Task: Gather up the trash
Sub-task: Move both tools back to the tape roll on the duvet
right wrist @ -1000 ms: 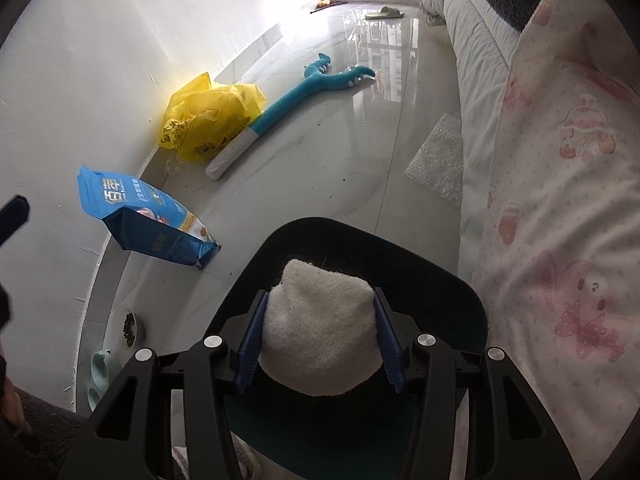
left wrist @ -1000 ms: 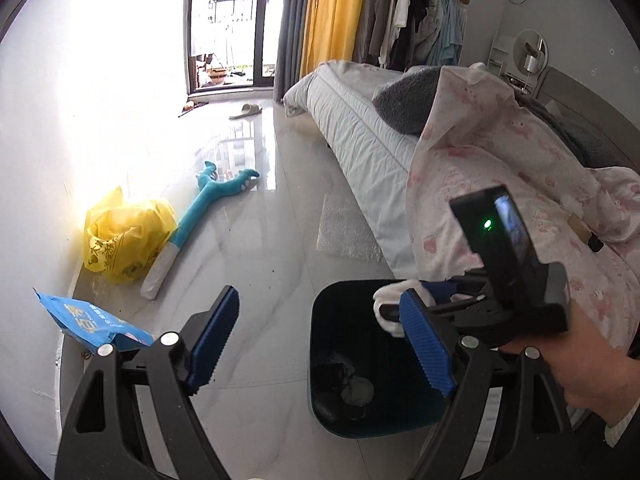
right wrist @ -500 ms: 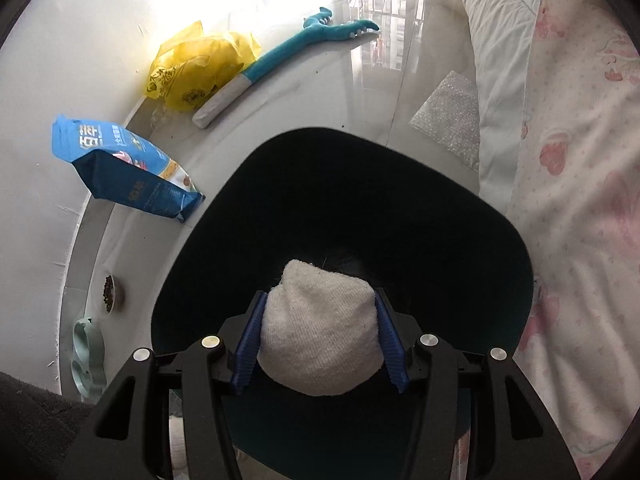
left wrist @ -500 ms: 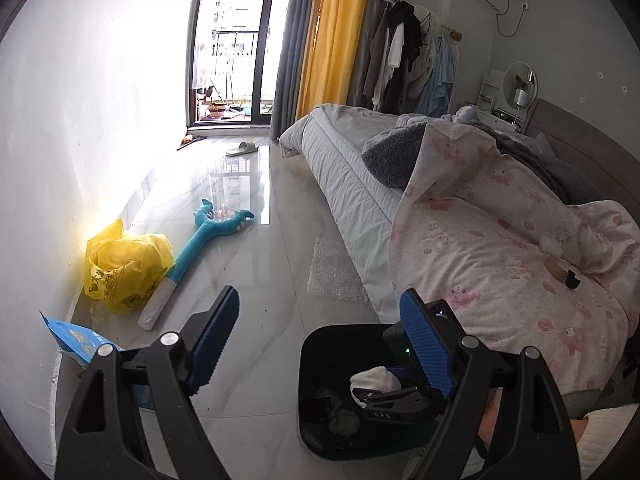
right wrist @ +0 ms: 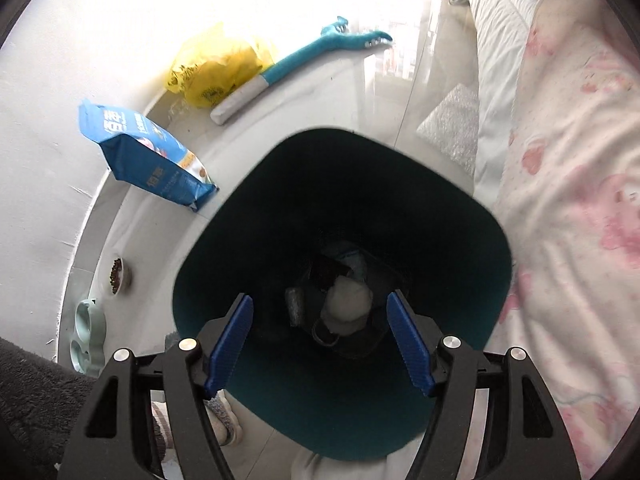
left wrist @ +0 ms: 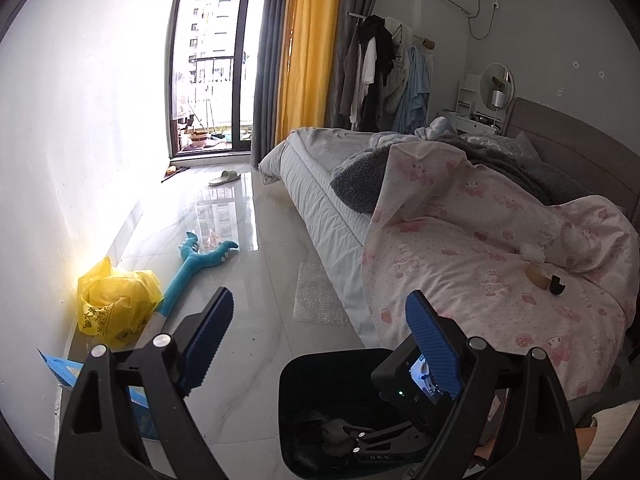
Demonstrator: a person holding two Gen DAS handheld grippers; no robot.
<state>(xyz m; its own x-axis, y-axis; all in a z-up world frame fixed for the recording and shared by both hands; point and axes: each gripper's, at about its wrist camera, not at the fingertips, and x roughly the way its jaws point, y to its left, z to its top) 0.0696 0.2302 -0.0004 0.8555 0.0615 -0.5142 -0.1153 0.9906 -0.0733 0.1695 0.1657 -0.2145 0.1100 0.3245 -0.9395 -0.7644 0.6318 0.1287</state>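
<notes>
A dark teal trash bin stands on the floor beside the bed. My right gripper is open right over its mouth, with nothing between the jaws. The white wad lies at the bottom of the bin among other dark trash. In the left wrist view my left gripper is open and empty, held above the floor left of the bin, and the right gripper's body reaches into the bin. A small white wad lies on the pink quilt.
A blue bag, a yellow plastic bag and a teal toy lie along the wall. Bubble wrap lies by the bed. Pet bowls sit near the wall. A small tan and black object is on the quilt.
My right gripper has moved down over the bin and opened, and the white wad has dropped from it to the bin's bottom. The left gripper has tilted up, still open.
</notes>
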